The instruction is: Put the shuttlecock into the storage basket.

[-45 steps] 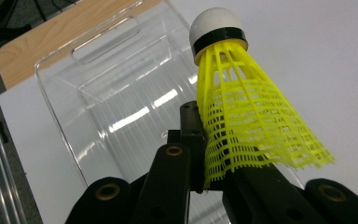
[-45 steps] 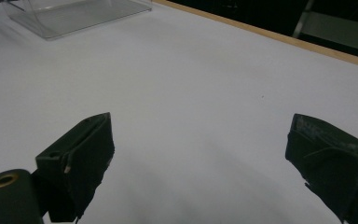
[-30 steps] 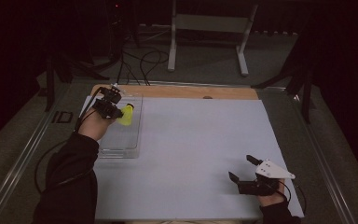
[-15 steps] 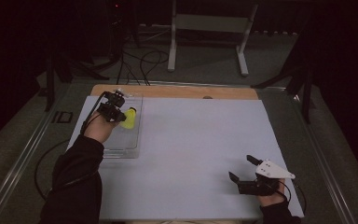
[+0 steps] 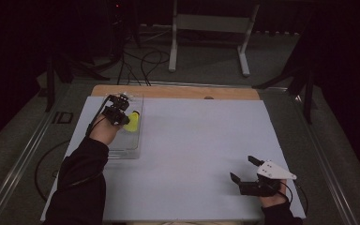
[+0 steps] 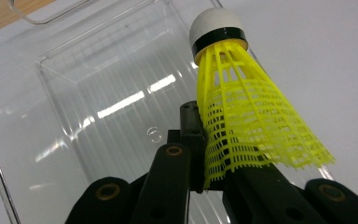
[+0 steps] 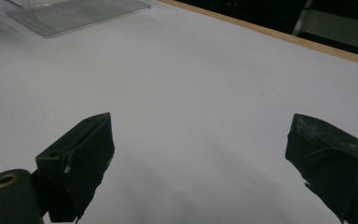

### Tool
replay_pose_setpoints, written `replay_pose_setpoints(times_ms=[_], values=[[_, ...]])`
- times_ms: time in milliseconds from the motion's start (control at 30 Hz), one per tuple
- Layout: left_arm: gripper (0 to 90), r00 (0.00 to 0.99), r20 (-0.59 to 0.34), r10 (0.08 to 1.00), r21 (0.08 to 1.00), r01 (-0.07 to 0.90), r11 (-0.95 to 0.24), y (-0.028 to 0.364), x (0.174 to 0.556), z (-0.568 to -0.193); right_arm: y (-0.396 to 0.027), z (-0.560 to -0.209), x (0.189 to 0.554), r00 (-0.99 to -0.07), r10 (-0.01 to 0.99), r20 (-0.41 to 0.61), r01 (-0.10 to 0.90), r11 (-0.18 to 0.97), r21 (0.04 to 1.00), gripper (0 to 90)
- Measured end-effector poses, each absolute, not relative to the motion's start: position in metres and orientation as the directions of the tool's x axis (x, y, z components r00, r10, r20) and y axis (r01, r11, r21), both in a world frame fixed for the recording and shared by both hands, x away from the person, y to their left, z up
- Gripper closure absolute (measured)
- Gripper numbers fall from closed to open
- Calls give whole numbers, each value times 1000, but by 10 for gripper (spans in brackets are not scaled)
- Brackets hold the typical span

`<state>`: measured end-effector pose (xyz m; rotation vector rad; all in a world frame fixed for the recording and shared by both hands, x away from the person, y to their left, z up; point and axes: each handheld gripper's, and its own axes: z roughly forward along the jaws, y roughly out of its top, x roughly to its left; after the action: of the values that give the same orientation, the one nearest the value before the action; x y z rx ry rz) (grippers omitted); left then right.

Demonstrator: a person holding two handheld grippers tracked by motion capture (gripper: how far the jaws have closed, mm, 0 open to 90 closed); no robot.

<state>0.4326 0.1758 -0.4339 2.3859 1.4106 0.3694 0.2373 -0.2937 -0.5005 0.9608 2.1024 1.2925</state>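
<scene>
Left gripper view: left hand-held gripper, jaws clamped on the skirt edge of one yellow shuttlecock; white cork tip with black band points away from the camera. Skirt's lower rim partly hidden behind the jaws. Beneath it, one clear plastic tray, its edges cut off by the frame.

High view: the shuttlecock is held over the tray at the counter's far left; left hand-held gripper hard to make out.

Right hand-held gripper: one, jaws wide apart, holding nothing, at the near right, well apart from the tray.
</scene>
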Motion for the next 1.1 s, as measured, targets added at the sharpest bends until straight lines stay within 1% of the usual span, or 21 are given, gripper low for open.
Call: replay_pose_setpoints(times_ms=[700,1100], values=[[900,470,46,882,384,806,-449,173,438,-452,-294,-501,237,-633,773,-41,315,306,898,78],[897,473,48,880,348,817,-459,171,442,-464,-294,-501,238,-635,771,-42,318,311,896,78]])
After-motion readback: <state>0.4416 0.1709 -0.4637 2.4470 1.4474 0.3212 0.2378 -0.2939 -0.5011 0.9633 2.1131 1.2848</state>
